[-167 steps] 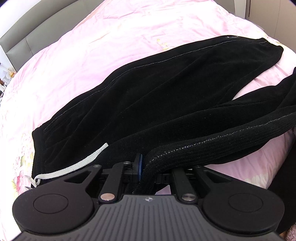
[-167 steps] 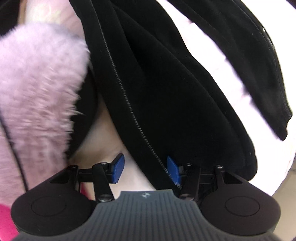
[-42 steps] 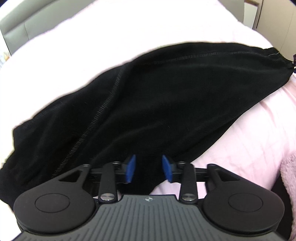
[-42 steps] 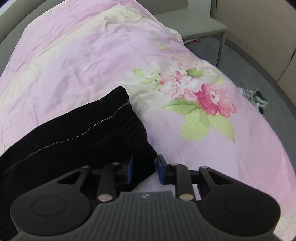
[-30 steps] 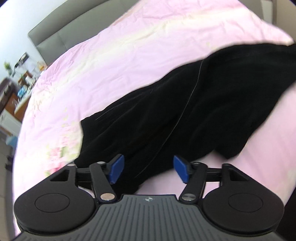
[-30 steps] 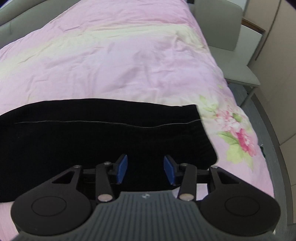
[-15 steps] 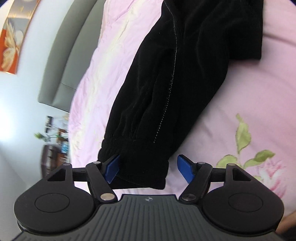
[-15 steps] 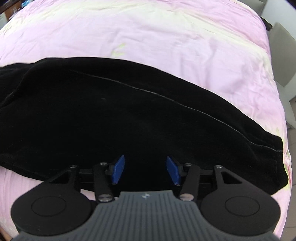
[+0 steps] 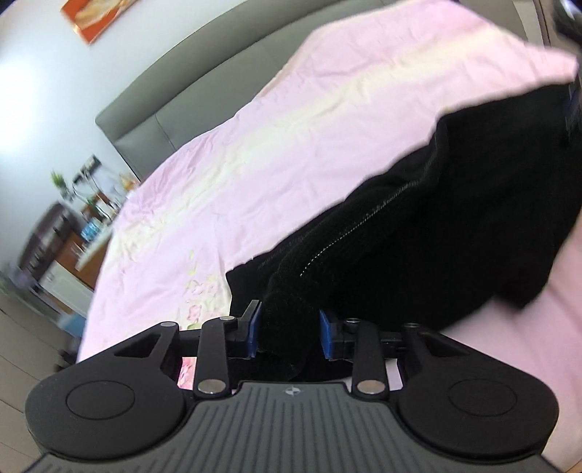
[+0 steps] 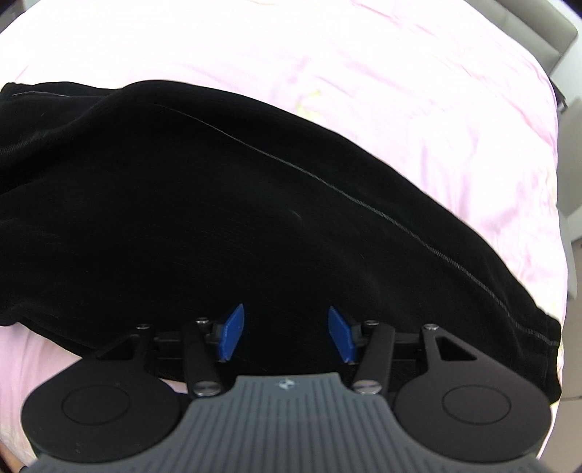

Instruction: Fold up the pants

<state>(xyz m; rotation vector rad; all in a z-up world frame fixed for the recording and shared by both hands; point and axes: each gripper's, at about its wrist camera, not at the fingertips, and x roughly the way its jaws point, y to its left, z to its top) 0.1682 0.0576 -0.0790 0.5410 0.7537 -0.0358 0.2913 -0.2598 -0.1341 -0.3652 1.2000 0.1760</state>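
Observation:
The black pants (image 10: 218, 203) lie lengthwise across the pink bed cover, legs laid one on the other, with a thin stitched seam running along them. In the left wrist view my left gripper (image 9: 289, 333) is shut on a thick bunched end of the pants (image 9: 454, 218), which rises from the bed between its blue pads. My right gripper (image 10: 285, 334) is open, its blue pads apart just above the near edge of the pants at mid-length, holding nothing.
The pink floral bed cover (image 9: 291, 138) spreads to the far side, ending at a grey padded headboard (image 9: 174, 109). Shelves and furniture (image 9: 69, 225) stand beyond the bed's left edge. A grey chair edge (image 10: 560, 32) shows at the far right.
My left gripper has closed on the end of the pants and lifted it, the view swinging level. My right gripper has stayed open and dropped closer over the pants' middle.

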